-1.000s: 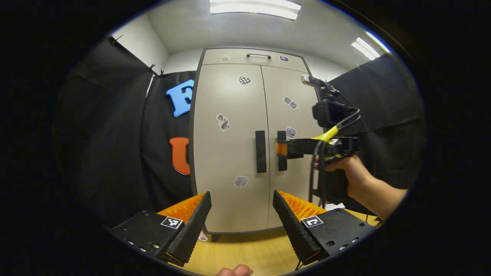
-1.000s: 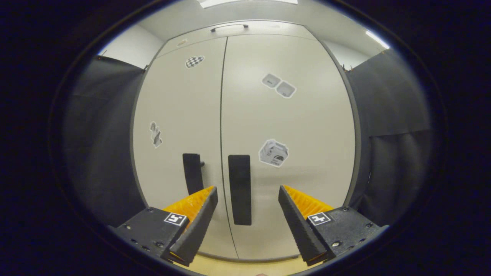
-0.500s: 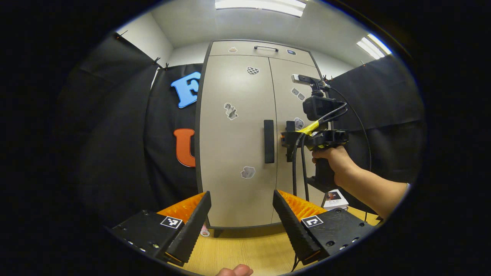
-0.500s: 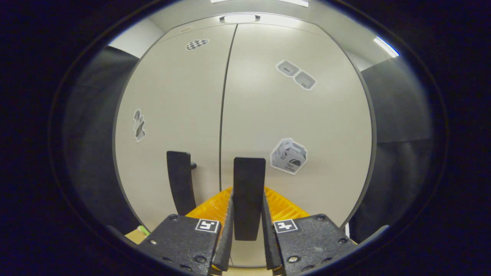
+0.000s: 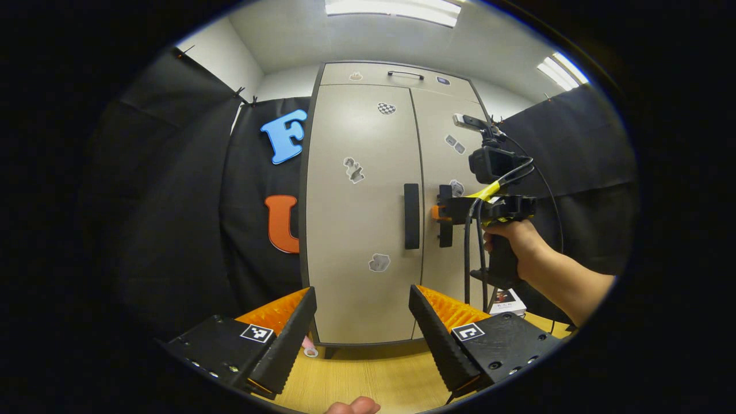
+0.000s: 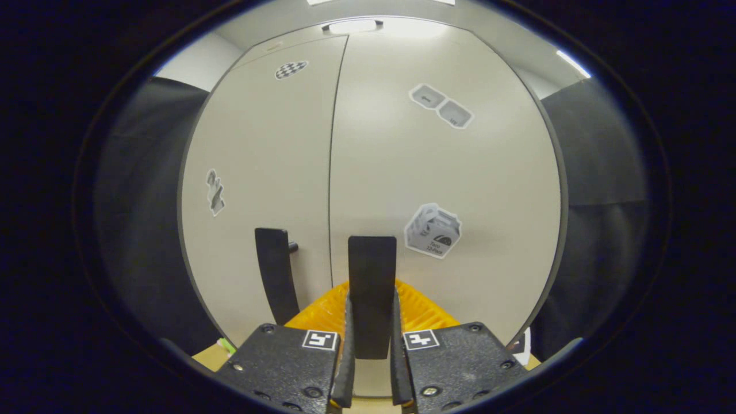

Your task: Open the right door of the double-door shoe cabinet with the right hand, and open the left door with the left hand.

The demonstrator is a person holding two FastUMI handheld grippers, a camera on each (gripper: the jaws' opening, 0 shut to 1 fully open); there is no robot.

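A tall beige shoe cabinet [image 5: 362, 230] with two doors stands ahead, each door bearing a black vertical handle. In the right gripper view my right gripper [image 6: 371, 322] is shut on the right door's handle [image 6: 371, 270], both fingers pressing its sides. The left door's handle [image 6: 273, 270] stands free beside it. In the left gripper view my left gripper [image 5: 362, 322] is open and well back from the cabinet, low in front of the left door, whose handle [image 5: 411, 215] is untouched. There the right gripper [image 5: 445, 214], held by a hand [image 5: 514, 244], is at the right handle. Both doors look closed.
Black cloth walls flank the cabinet on both sides. A wooden floor [image 5: 368, 379] runs up to the cabinet's base. A small box [image 5: 506, 300] lies on the floor at the cabinet's right. A top drawer with a handle [image 5: 405, 73] sits above the doors.
The right gripper moved up to the right door's handle and shut on it. My left gripper stayed open and shifted slightly, the cabinet sliding a little right in its view.
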